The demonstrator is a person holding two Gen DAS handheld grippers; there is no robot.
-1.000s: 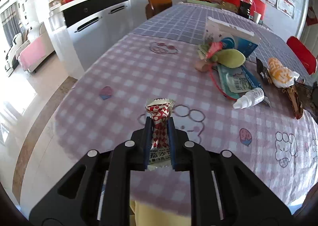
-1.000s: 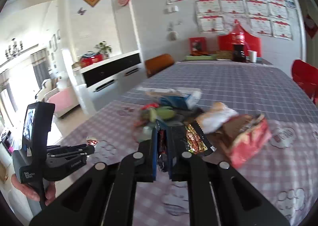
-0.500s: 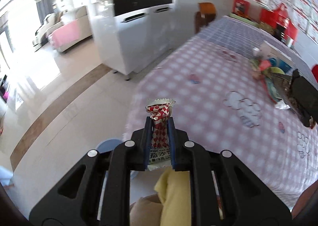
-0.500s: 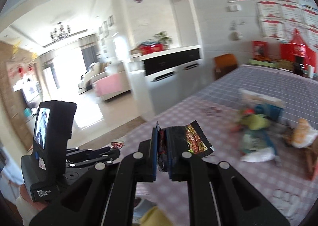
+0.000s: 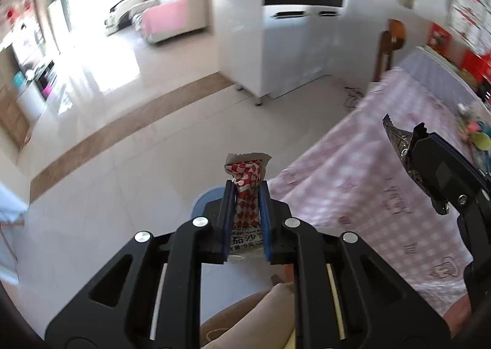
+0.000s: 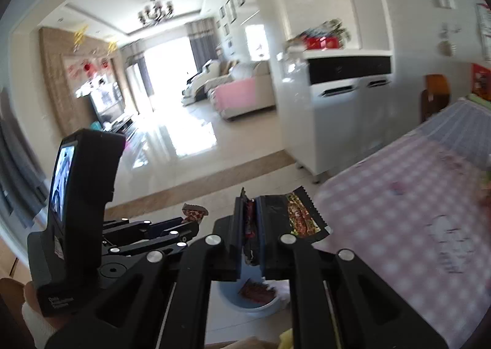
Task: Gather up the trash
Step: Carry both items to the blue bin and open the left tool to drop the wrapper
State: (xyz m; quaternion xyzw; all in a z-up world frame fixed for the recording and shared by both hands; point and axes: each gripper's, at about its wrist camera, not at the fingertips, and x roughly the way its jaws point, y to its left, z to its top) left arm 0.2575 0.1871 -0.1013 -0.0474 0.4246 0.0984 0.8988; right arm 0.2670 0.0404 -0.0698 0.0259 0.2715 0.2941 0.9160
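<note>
My left gripper (image 5: 245, 195) is shut on a red-and-white checkered candy wrapper (image 5: 245, 186), held above the floor beside the table. A blue bin (image 5: 202, 201) shows just beyond its fingers. My right gripper (image 6: 249, 214) is shut on a dark snack wrapper (image 6: 302, 217) and hangs above the blue bin (image 6: 254, 303), which holds a dark wrapper. The right gripper also shows in the left wrist view (image 5: 429, 161) with the dark wrapper (image 5: 396, 137). The left gripper also shows in the right wrist view (image 6: 196, 220) with the candy wrapper (image 6: 193, 214).
The table with a pink checkered cloth (image 5: 383, 183) lies to the right; more trash sits far along it (image 5: 478, 137). A white cabinet (image 5: 291, 42) stands beyond on the tiled floor (image 5: 107, 195). A wooden chair (image 5: 389, 45) stands at the table.
Both grippers have swung left, away from the table top and out over the floor and the blue bin. Each still holds its wrapper.
</note>
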